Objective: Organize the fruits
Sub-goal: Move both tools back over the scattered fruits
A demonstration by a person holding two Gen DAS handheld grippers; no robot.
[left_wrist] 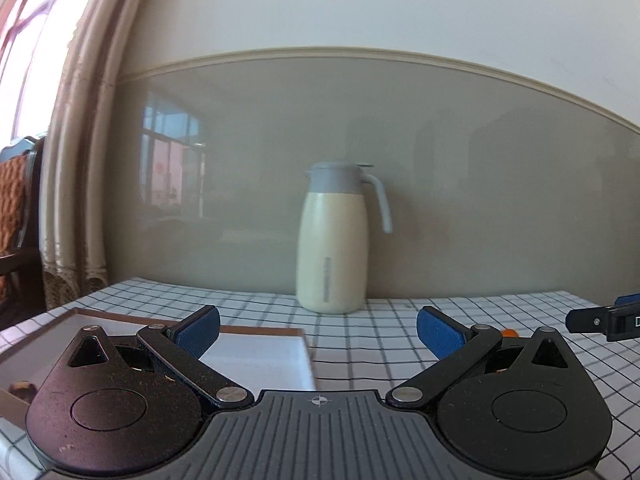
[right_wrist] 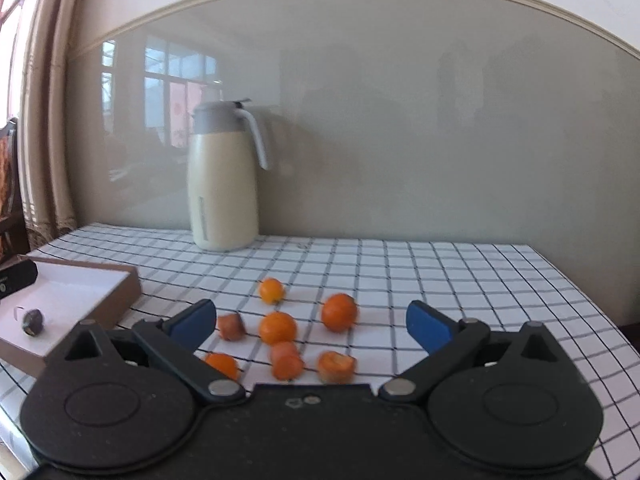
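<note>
Both the left gripper and right gripper hold their jaws apart, empty. Small oranges lie scattered at twelve o'clock from the right one; a brown box sits at ten o'clock.

Your table wears a checked cloth. On it you see a cream jug, a shallow box and scattered oranges.

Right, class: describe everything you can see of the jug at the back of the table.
The jug has a cream, smooth, slightly glossy body with a grey lid, spout and curved grey handle on its right side. A faint vertical marking runs down its front, too blurred to read. It stands upright with the lid shut on the checked tablecloth by the wall, and nothing else touches it.
</note>
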